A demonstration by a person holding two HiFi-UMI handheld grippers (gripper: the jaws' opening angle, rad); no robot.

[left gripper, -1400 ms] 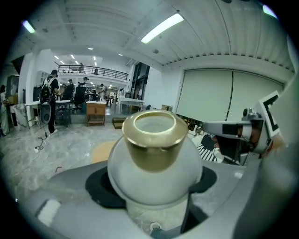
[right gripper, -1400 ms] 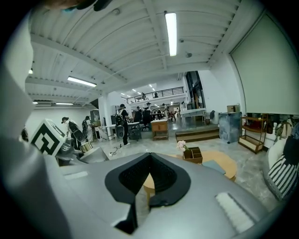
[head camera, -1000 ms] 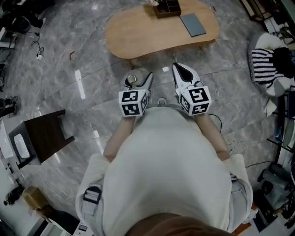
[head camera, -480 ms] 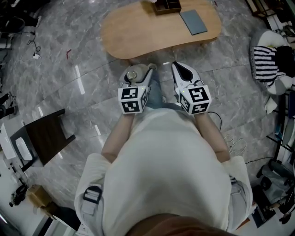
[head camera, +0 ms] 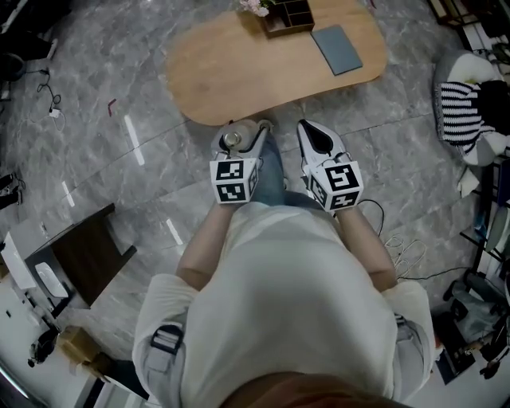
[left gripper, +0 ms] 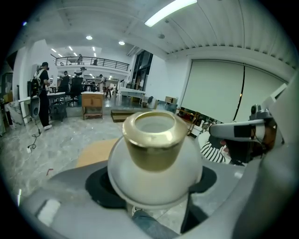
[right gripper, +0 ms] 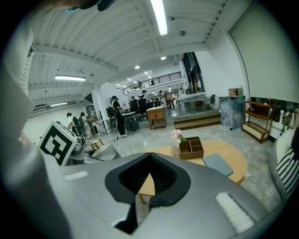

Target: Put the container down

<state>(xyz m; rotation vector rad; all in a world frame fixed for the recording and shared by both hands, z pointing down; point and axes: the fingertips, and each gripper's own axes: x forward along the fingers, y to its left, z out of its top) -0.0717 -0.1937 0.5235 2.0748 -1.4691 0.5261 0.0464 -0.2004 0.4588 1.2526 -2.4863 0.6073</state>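
The container is a round white pot with a gold neck, upright. My left gripper is shut on its belly, a black pad on each side. From the head view the container shows between that gripper's jaws, just short of the near edge of the low wooden table. My right gripper is beside it at the same height. In the right gripper view its jaws meet with nothing between them, pointing at the table.
A wooden compartment box with pink flowers and a grey-blue pad lie on the table's far part. A dark stool stands at the left, striped cloth at the right. Cables trail on the marble floor.
The person has stepped slightly closer to the table; both grippers have kept their pose, the container still in the left one.
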